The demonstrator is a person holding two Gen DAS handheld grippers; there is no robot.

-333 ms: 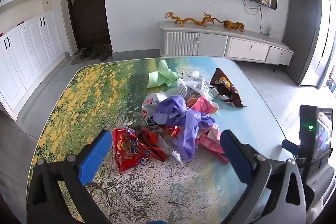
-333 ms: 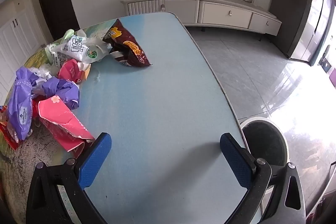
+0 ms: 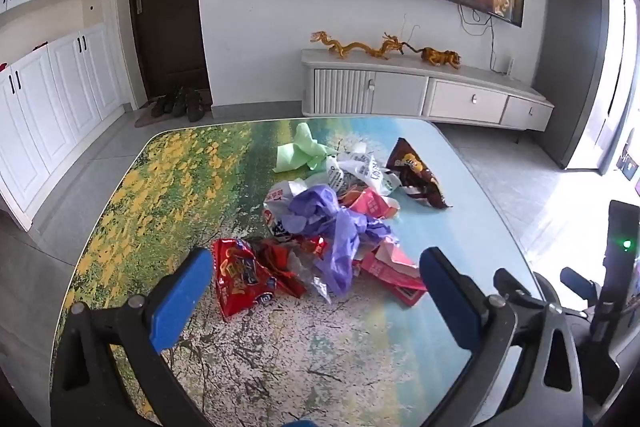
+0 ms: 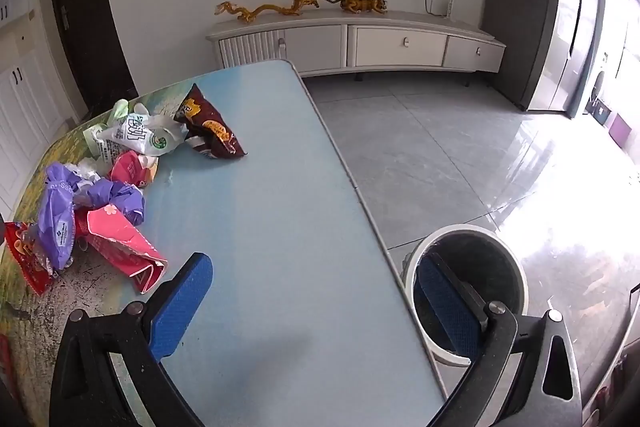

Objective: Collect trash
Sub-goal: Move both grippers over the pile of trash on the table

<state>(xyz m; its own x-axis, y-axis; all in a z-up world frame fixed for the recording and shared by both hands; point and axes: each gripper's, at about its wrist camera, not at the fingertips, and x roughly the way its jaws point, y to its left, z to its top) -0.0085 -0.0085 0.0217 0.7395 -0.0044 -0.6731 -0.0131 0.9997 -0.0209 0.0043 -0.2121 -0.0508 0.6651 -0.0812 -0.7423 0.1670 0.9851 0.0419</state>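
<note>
- Since the right hand-held gripper (image 4: 312,291) now looks out over the right edge of the desk (image 4: 280,227) rather than its middle as a moment ago, the bin (image 4: 480,239) on the floor takes up far more of its view; I judge this is a check on where the trash will go, with no pickup begun.
- Both hand-held grippers are released and hold nothing; the left hand-held gripper (image 3: 316,291) hangs above the near edge of the desk, little changed from a moment ago.
- Nearest to it lie a red snack bag (image 3: 240,279) and a pink carton (image 3: 392,271), with a purple plastic bag (image 3: 340,227) heaped between and behind them.
- Further toward the far edge are a white bag (image 3: 364,167), a brown snack bag (image 3: 416,175) and a green wrapper (image 3: 300,151).
- The bin stands just beside the right edge of the desk; its dark inside shows nothing clearly, so I cannot tell whether anything is in it.
- All the trash is still on the desk.
</note>
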